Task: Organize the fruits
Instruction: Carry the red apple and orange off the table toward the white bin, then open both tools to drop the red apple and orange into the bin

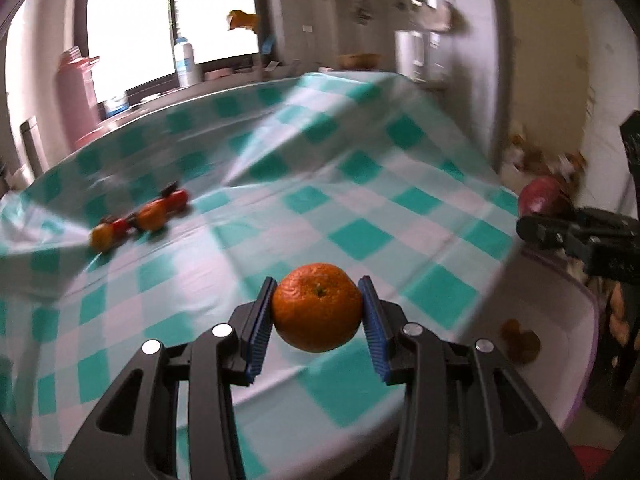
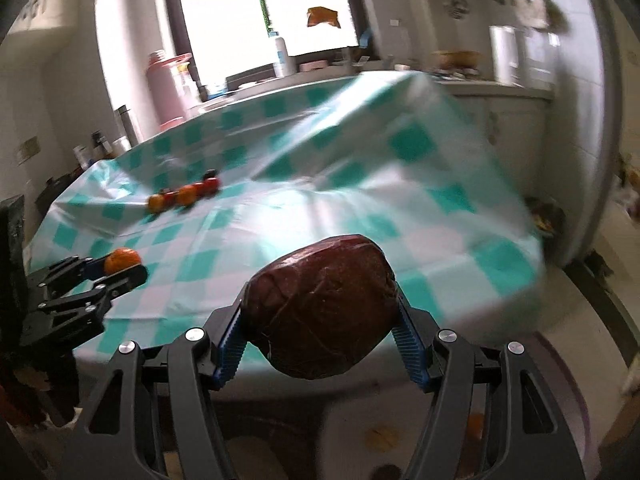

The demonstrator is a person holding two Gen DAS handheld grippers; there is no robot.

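Observation:
My left gripper [image 1: 318, 312] is shut on an orange mandarin [image 1: 317, 306] and holds it above the near edge of the checked table [image 1: 360, 184]. My right gripper [image 2: 320, 312] is shut on a large dark red fruit [image 2: 322, 306], held off the table's near right edge. In the left wrist view that red fruit [image 1: 540, 196] and the right gripper [image 1: 532, 229] show at the far right. In the right wrist view the left gripper [image 2: 120, 267] with the mandarin [image 2: 122, 260] shows at the left. A row of small orange and red fruits [image 1: 140, 216] [image 2: 184, 194] lies on the table's far left.
The teal-and-white tablecloth is rumpled, with a raised fold [image 1: 280, 128] across the middle. A windowsill behind holds a white bottle [image 1: 186, 62] and pink containers [image 1: 78, 92]. A counter and cabinets [image 2: 512, 112] stand at the back right. The floor [image 2: 380, 432] lies below the grippers.

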